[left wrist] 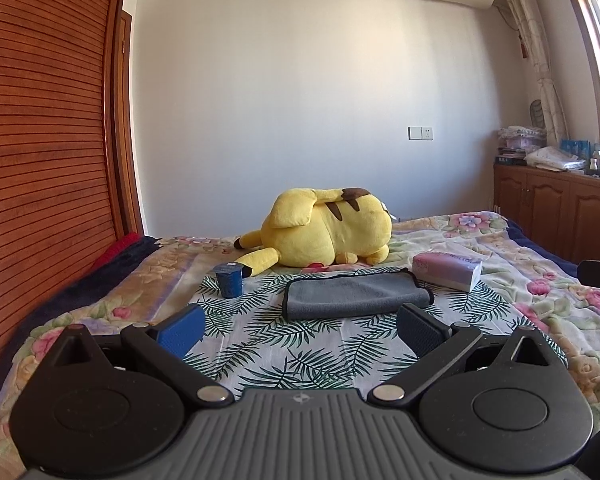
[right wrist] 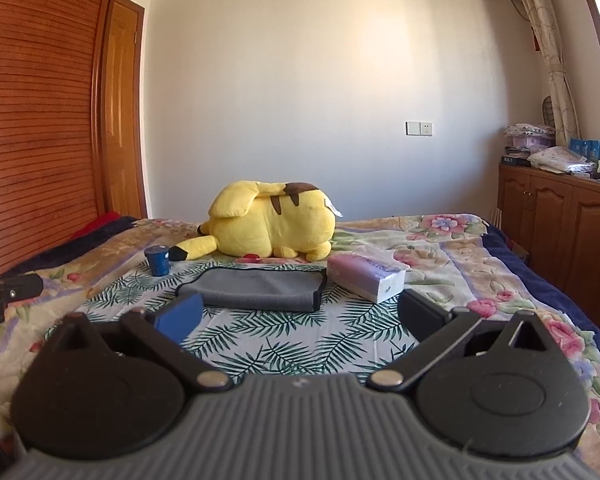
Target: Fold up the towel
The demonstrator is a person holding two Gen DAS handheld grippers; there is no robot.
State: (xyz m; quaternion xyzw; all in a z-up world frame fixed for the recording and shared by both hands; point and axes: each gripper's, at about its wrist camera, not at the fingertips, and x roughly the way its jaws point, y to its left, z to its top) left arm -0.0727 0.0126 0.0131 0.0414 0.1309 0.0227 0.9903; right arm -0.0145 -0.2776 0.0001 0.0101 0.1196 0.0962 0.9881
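Note:
A grey towel with a dark border (left wrist: 356,294) lies folded on a palm-leaf cloth (left wrist: 284,344) on the bed; it also shows in the right wrist view (right wrist: 260,288). My left gripper (left wrist: 300,330) is open and empty, a short way in front of the towel's near edge, not touching it. My right gripper (right wrist: 300,316) is open and empty too, in front of the towel's near edge. The left gripper's body shows at the left edge of the right wrist view (right wrist: 4,294).
A yellow plush toy (left wrist: 324,232) lies behind the towel. A blue cup (left wrist: 229,279) stands to the towel's left, a pink tissue pack (left wrist: 448,270) to its right. A wooden wardrobe (left wrist: 44,160) lines the left; wooden cabinets (left wrist: 560,212) stand at the right.

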